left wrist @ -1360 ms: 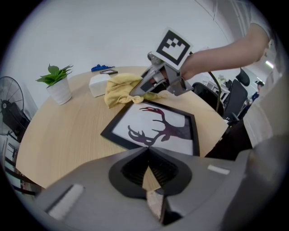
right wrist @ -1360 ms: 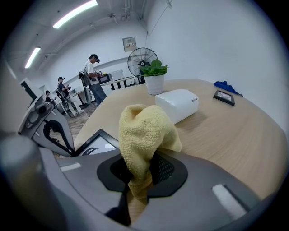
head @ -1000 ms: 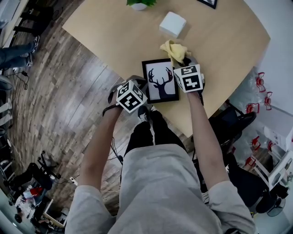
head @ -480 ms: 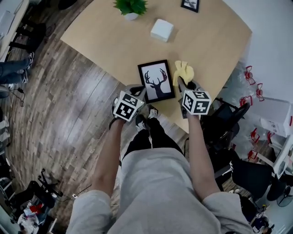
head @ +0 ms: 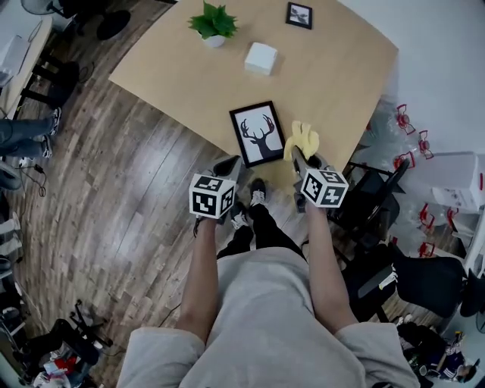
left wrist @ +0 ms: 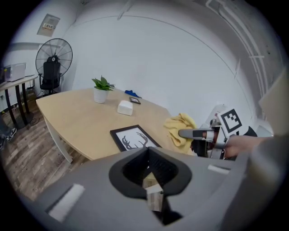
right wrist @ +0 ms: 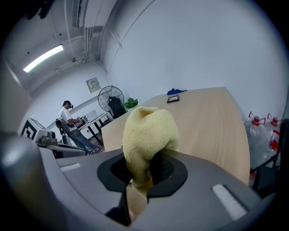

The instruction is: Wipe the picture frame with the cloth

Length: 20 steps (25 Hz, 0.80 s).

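Note:
The black picture frame (head: 261, 134) with a deer silhouette lies flat near the table's front edge, and it also shows in the left gripper view (left wrist: 134, 137). My right gripper (head: 298, 157) is just right of the frame and shut on the yellow cloth (head: 304, 138). The bunched cloth (right wrist: 146, 131) stands up out of the right gripper (right wrist: 143, 173). My left gripper (head: 229, 166) hangs off the table edge below the frame's lower left corner, touching nothing. The left gripper (left wrist: 149, 155) has its jaws together with nothing held. The cloth (left wrist: 180, 128) hangs beside the frame.
On the wooden table (head: 333, 83) stand a potted plant (head: 214, 23), a white box (head: 261, 57) and a small dark frame (head: 299, 15). Black chairs (head: 371, 204) crowd the right. A fan (left wrist: 53, 63) stands beyond the table's far end, and a person (right wrist: 72, 126) stands by a desk.
Both grippers have drawn back toward me from the frame. The cloth went from the frame's top right corner to its right side. The left gripper has left the frame's edge.

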Available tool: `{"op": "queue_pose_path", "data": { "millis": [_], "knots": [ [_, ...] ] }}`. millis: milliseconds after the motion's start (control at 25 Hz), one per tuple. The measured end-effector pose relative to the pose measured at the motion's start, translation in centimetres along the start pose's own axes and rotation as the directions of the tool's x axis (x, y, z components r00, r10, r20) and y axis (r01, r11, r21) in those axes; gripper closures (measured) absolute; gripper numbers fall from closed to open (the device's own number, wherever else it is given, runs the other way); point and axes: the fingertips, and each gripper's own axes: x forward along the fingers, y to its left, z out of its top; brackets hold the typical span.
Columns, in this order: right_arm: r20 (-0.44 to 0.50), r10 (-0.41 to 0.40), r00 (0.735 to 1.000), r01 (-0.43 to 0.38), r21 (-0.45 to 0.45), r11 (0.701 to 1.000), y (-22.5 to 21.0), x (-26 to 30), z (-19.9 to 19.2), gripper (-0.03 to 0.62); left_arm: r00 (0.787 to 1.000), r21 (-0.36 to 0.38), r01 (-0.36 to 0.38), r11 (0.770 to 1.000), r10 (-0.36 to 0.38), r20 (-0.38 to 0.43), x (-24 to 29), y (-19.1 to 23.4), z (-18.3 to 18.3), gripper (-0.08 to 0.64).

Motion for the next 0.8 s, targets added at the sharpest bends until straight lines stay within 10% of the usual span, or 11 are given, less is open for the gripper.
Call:
{"op": "queue_pose_path", "data": {
  "millis": [800],
  "knots": [
    [0.036,-0.038,0.999,0.038,-0.012,0.999,4.0,-6.2,-5.0,0.538,1.000,0.242,0.018,0.970,-0.015,-0.018,-5.3,-2.6,-3.8,0.508]
  ]
}}
